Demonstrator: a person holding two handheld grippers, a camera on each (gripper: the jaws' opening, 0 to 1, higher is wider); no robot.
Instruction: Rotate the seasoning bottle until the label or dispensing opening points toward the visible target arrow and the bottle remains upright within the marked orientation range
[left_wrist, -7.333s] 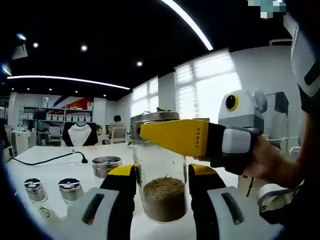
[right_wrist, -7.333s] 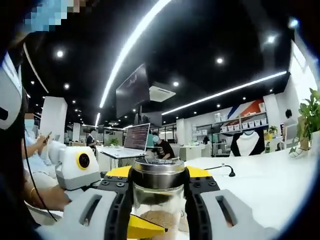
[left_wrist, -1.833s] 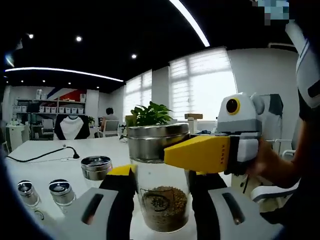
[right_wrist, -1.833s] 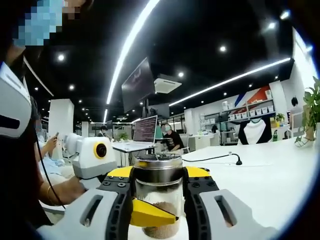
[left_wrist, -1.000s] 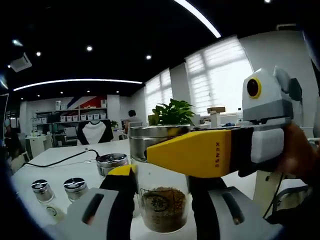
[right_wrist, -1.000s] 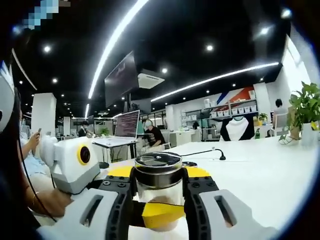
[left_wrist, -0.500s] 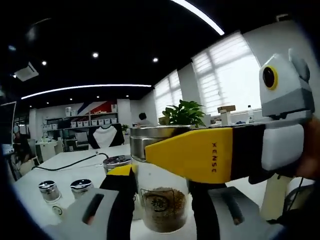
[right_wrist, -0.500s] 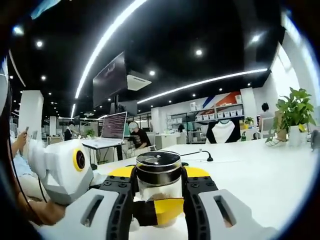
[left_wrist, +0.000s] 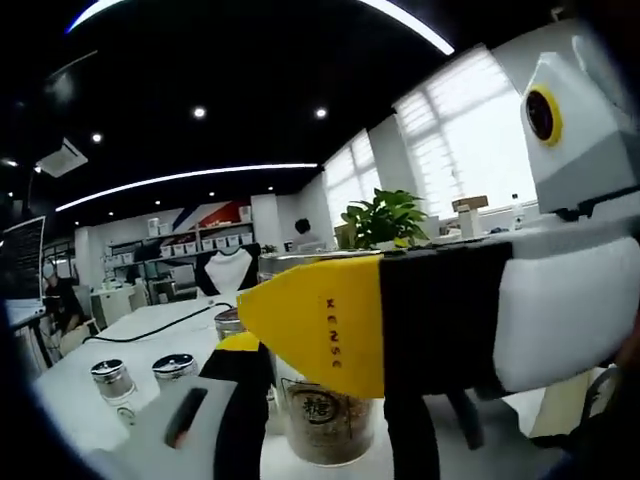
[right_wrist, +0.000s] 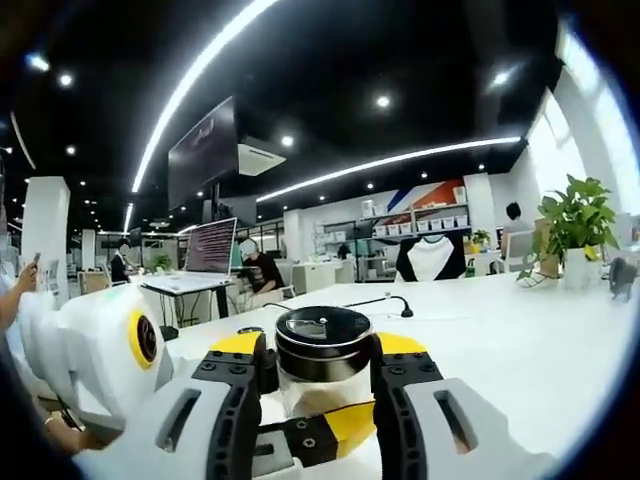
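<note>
In the left gripper view, two small shakers (left_wrist: 135, 376) stand at lower left on the table (left_wrist: 75, 380), and the bottle (left_wrist: 322, 425) (brown seasoning inside) sits low at centre, clamped between the left gripper (left_wrist: 325, 400). In the right gripper view, the right gripper (right_wrist: 322, 372) squeezes the bottle's lid (right_wrist: 322, 340) at lower centre, with a plant (right_wrist: 573, 235) at far right.

seasoning bottle (left_wrist: 322, 425) half-hidden behind hand-held gripper (left_wrist: 330, 325)
</note>
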